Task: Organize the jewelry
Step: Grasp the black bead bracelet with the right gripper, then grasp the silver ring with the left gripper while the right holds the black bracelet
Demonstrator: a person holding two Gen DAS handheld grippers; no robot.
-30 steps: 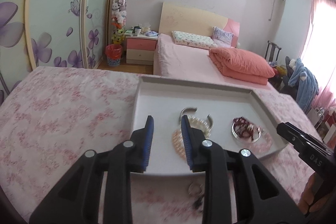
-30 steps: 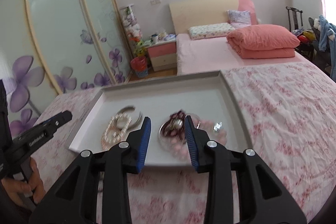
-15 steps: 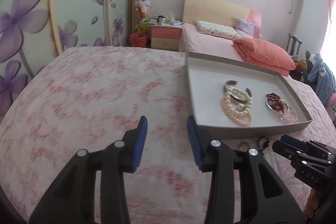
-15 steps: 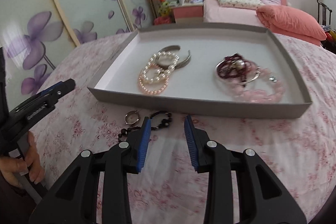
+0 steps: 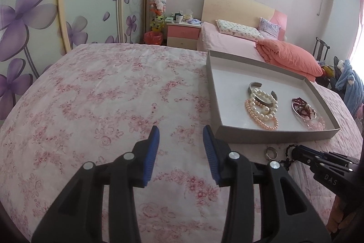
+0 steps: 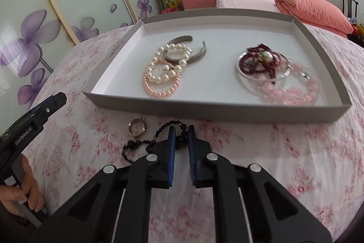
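Both grippers sit low over a bedspread (image 5: 95, 92) printed with pink flowers. Nearest in the right wrist view, the right gripper (image 6: 181, 132) has its blue pads drawn together on a black bead string (image 6: 145, 142) that lies on the cloth just short of the tray's near wall; beads show between the tips, and the rest of the string trails away toward the left side of that view. A small round silver-rimmed pendant (image 6: 137, 127) rests on the bedspread just beside the string, close to the near wall but apart from it.

In its own view the left gripper (image 5: 180, 137) stands with its pads apart and only bare bedspread between them, near the tray's near-left corner. A person's hand (image 6: 21, 197) grips its handle at the left edge of the right wrist view.

Beyond the string lies a shallow grey tray (image 6: 218, 111) with a white floor. In its left half a pink pearl bracelet (image 6: 160, 83) lies nearest, a white pearl bracelet (image 6: 175, 52) overlapping it, and a silver cuff bangle (image 6: 198, 51) under the white pearls. In the right half, pale pink beads (image 6: 293, 89) lie by the near wall, touching a glass dish (image 6: 264, 74) that holds dark red beads (image 6: 257, 62).

Farther off stands a bed with a coral quilt (image 6: 314, 8).
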